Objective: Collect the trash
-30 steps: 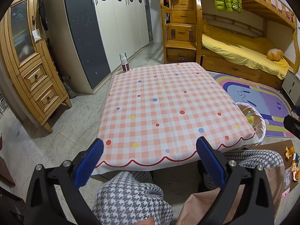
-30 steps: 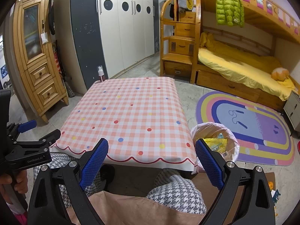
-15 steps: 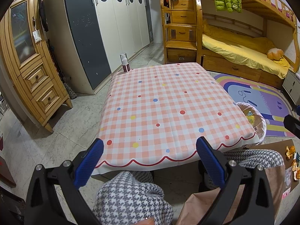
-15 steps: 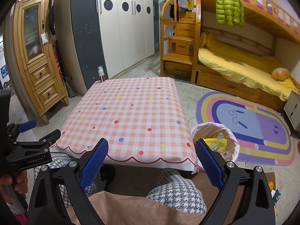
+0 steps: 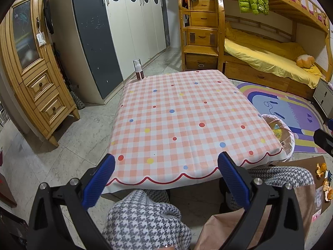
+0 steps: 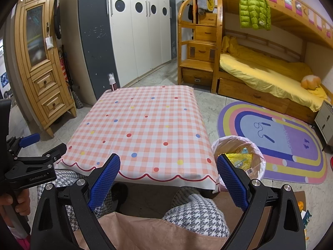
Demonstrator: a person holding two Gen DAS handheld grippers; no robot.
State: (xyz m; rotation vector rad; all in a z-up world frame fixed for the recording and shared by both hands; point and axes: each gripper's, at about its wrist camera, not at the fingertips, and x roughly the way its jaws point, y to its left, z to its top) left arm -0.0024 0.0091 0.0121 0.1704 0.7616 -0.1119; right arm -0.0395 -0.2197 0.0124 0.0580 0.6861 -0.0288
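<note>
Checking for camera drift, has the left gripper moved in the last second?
No. The left gripper frames the checked tablecloth and spray bottle exactly as before, jaws open.

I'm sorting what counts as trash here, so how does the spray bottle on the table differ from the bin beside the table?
The spray bottle stands upright on the table's far left corner; the trash bin sits on the floor by the table's near right corner. The bottle is slim, dark, with a clear cap; the bin is wide, lined with a pale bag. The bottle is capped; the bin is open and holds yellow wrappers.
</note>
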